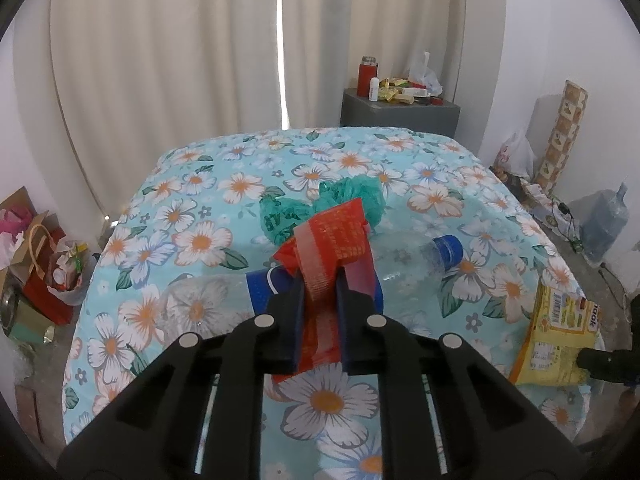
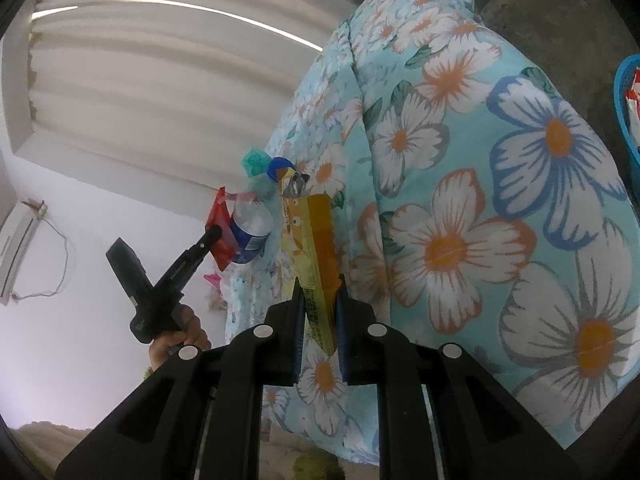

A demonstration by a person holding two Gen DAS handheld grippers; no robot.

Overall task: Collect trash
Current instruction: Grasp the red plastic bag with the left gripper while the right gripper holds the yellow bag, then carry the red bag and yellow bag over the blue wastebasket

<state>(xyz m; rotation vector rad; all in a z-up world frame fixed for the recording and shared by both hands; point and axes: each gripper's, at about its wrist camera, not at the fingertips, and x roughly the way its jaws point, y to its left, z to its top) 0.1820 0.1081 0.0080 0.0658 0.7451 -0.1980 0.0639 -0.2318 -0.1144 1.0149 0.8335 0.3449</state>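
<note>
My left gripper (image 1: 319,280) is shut on a red snack wrapper (image 1: 334,240) and holds it just above the floral tablecloth (image 1: 192,208). Behind it lie a clear plastic bottle (image 1: 404,258) with a blue cap and a crumpled green plastic bag (image 1: 320,204). My right gripper (image 2: 319,286) is shut on a yellow snack wrapper (image 2: 310,248), seen edge-on; the same wrapper (image 1: 556,340) shows at the table's right edge in the left wrist view. In the right wrist view, tilted sideways, the left gripper (image 2: 212,234) holds the red wrapper (image 2: 220,224) beside the bottle (image 2: 252,228).
A blue basket (image 2: 626,120) with trash in it stands on the floor at the right. A grey cabinet (image 1: 400,114) with a red flask and clutter is behind the table. Bags (image 1: 48,276) sit on the floor left; a water jug (image 1: 604,224) sits right.
</note>
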